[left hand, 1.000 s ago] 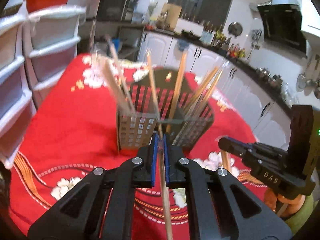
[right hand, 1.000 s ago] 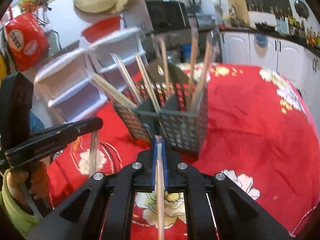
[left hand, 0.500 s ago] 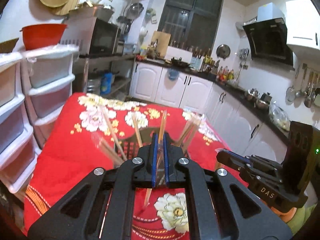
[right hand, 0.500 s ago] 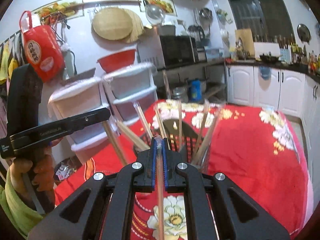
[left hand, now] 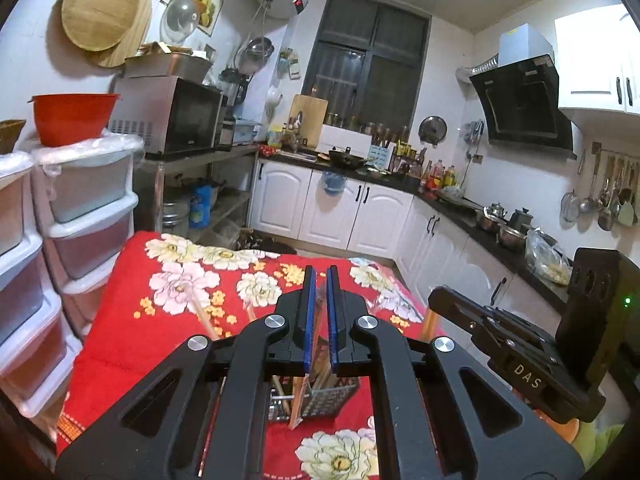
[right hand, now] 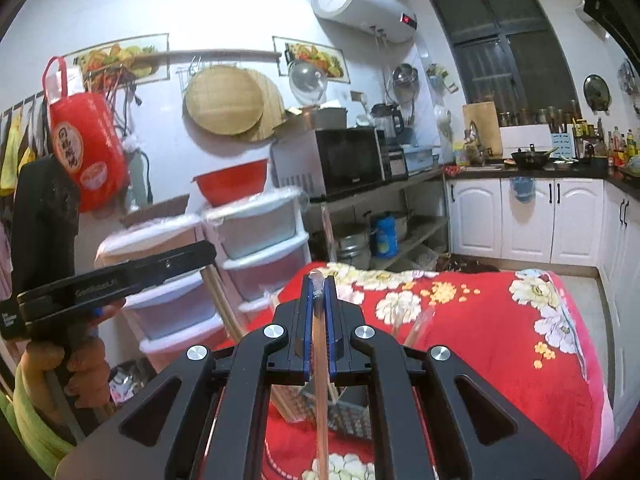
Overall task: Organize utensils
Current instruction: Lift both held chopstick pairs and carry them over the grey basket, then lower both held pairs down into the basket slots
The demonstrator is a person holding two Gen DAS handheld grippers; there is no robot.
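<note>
A small white-walled kitchen, lit by indoor light

A dark window (left hand: 366, 60) sits above white cabinets (left hand: 332, 208) and a black counter; a range hood (left hand: 524, 108) hangs at right, a water heater (right hand: 360, 4) high up, plastic drawers (left hand: 88, 208) at left.

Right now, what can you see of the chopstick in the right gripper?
The chopstick is a thin, pale, partly see-through stick, maybe plastic-wrapped. The right gripper is shut on it between blue pads. Its tip pokes just past the fingertips; the rest runs back toward the camera and out of frame. It hangs above the grey holder on the red cloth, apparently clear of both.
</note>
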